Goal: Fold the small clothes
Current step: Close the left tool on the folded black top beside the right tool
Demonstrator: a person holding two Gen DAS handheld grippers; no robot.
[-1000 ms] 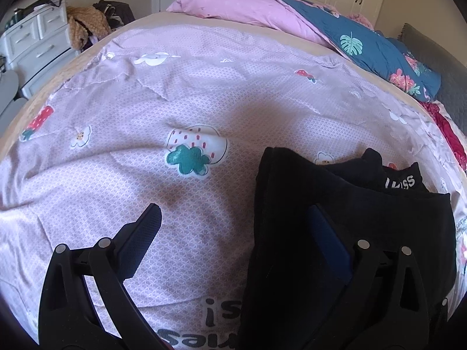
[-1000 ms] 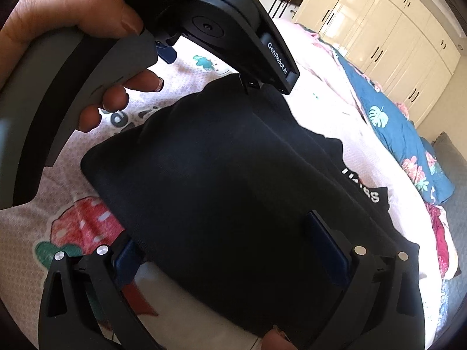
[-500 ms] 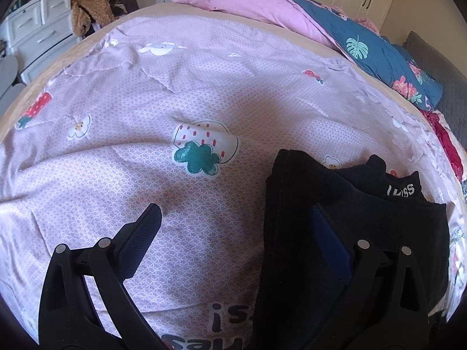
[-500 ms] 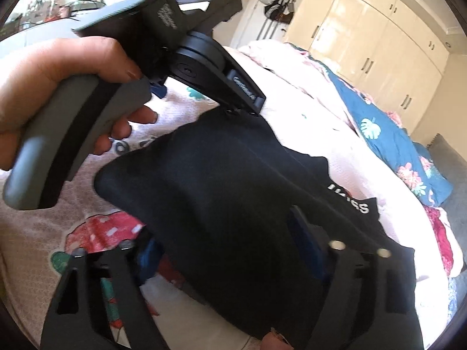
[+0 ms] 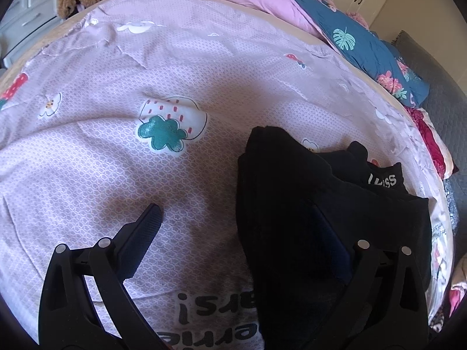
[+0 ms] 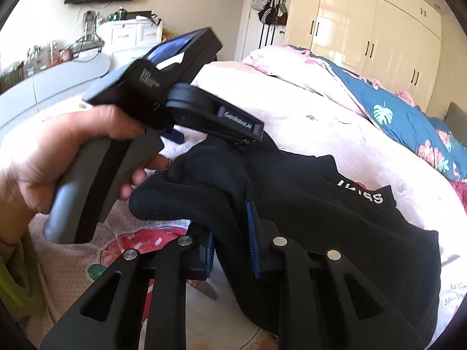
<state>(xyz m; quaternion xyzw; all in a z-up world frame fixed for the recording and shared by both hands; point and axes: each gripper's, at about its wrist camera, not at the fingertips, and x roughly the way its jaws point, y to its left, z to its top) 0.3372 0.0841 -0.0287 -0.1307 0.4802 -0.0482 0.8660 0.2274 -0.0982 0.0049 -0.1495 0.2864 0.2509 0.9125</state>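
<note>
Garment: small black cotton piece with white lettering (image 6: pixel 292 192) lies bunched on the pink printed bedspread (image 5: pixel 146 87). Step in hand, as judged: lift near edge for a fold. Keep both corners level and pull taut before laying over. Right tongs (image 6: pixel 230 248) closing, black fabric between the pads. Left tongs (image 5: pixel 242 233) wide open, one finger (image 5: pixel 329 242) over the cloth, gripping nothing.

Left gripper (image 5: pixel 236 233) jaws wide; right finger over black garment (image 5: pixel 292 204) on bedspread (image 5: pixel 146 58).
</note>
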